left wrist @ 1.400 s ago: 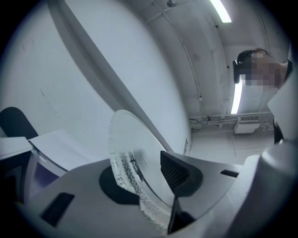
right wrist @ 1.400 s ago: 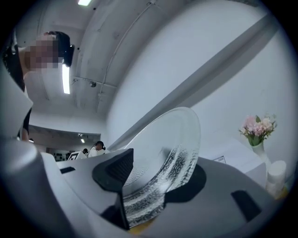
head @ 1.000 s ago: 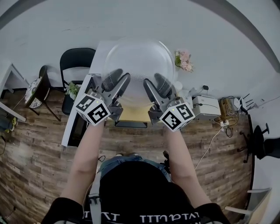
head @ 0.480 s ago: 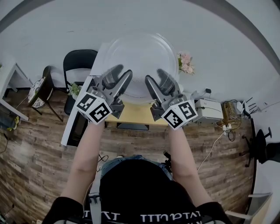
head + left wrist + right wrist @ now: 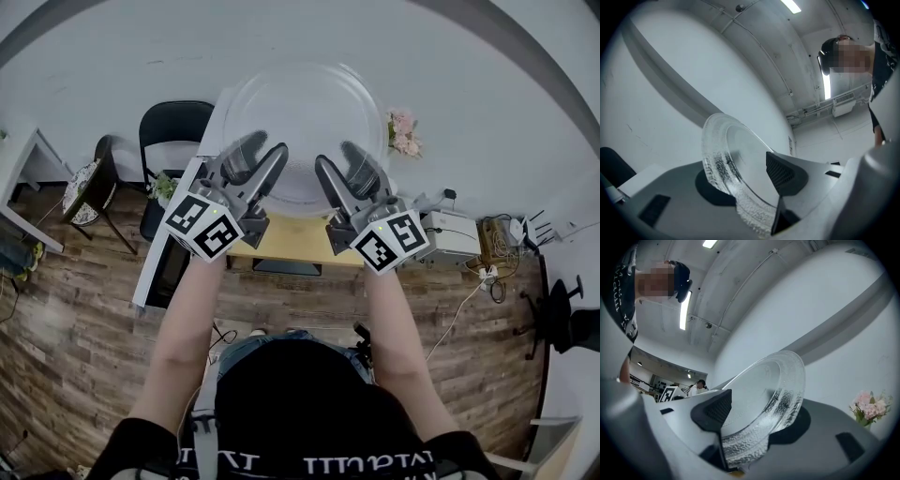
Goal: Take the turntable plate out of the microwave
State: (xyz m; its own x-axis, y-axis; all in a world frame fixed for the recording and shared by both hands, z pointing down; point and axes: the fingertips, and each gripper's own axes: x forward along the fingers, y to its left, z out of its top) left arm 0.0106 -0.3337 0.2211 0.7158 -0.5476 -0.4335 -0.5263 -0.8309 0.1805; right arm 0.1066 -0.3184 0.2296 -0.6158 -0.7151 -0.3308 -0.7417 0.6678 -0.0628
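Clear glass in the plate between the jaws, glossy and smooth across the middle, pebbled and rough round the rim; matt grey plastic on the left gripper, jaws just eased wider with that rim between them, and on the right gripper; black, fine-gridded matt pads inside; brown wood planks, dull, in the floor below both grippers; smooth matt wall beyond.

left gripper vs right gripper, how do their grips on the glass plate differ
The left gripper clamps the turntable plate's near-left rim, the right gripper its near-right rim. The left gripper angles up-right in the head view, the right gripper up-left. The left gripper's jaws have just been opening slightly, rim between them. Both hold the plate aloft.
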